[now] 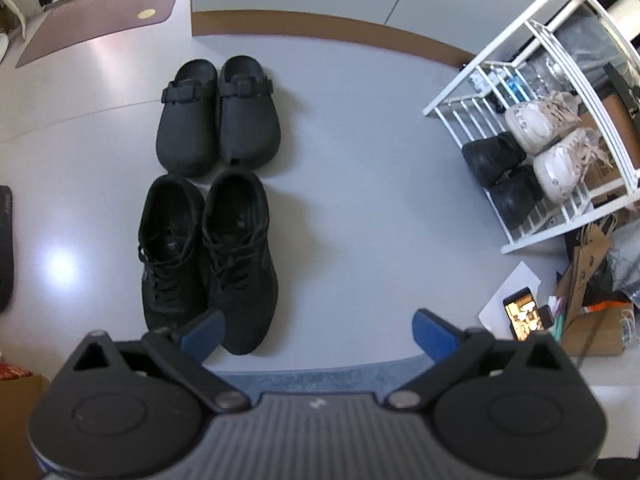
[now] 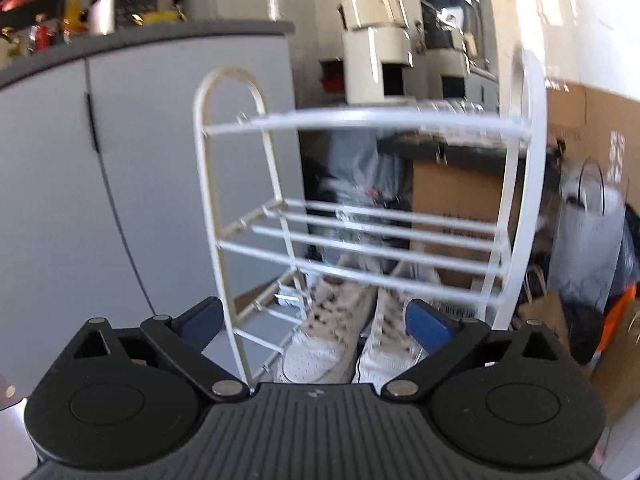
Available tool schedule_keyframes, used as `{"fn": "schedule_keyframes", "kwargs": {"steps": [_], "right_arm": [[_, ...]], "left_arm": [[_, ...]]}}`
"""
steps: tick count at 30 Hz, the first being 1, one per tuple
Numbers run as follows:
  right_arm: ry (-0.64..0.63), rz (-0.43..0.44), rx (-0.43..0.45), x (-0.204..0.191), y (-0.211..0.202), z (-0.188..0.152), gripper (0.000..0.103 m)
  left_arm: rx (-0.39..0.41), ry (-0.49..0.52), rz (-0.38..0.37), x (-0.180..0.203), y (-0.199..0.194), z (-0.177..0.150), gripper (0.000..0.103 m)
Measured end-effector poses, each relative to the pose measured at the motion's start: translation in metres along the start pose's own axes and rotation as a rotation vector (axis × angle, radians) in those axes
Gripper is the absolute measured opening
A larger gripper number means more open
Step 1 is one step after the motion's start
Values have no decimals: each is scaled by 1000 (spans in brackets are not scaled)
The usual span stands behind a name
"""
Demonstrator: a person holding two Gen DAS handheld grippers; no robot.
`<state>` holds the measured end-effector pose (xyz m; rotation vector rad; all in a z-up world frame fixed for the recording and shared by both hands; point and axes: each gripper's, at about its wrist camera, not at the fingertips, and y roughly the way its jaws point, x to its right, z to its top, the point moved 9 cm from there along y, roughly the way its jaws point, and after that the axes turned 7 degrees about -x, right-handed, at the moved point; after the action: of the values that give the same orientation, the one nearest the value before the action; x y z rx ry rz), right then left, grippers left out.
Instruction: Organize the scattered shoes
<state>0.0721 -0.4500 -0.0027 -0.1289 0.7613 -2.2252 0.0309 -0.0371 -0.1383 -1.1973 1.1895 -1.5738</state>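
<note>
In the left wrist view a pair of black clogs (image 1: 218, 114) stands side by side on the grey floor, and a pair of black lace-up shoes (image 1: 208, 256) stands just nearer. My left gripper (image 1: 318, 330) hovers open above the floor, its left fingertip over the toes of the lace-up shoes. At the right the white wire shoe rack (image 1: 532, 128) holds a pair of white sneakers (image 1: 548, 144) and a pair of black shoes (image 1: 504, 176). In the right wrist view my right gripper (image 2: 312, 320) is open and empty in front of the rack (image 2: 360, 216), with the white sneakers (image 2: 356, 340) on its bottom tier.
A brown doormat (image 1: 100, 16) lies at the far left, beside a grey cabinet with a brown base (image 1: 320, 28). Paper bags, a sheet of paper and a lit phone (image 1: 524, 312) clutter the floor right of the rack. Cardboard boxes (image 2: 456, 208) stand behind the rack.
</note>
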Motion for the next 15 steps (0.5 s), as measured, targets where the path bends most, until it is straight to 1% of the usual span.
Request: {"fn": "schedule_keyframes", "kwargs": {"steps": [2,5,7,9,12,15], "right_arm": [[-10,19,11,-2,-26,14,101],[2,47,31,-1,-65,25,103],[2,52,35,0,-75,28,103],[7,63,26,3,-93,26,103],[-9,97,-22,0,-107,15,103],[-39,74,-45,-5,-117,1,103]], "left_arm": [[4,21,-18,2,-9,-3,102],[34,42,-21,1,-22,-4,102],[55,47,-18,0,-29,-4,102],[68,36,-21,-3,-34,-4,102],[82,27,-38,-2,-41,-5,102],[97,29,-45,1,-47,-5,102]]}}
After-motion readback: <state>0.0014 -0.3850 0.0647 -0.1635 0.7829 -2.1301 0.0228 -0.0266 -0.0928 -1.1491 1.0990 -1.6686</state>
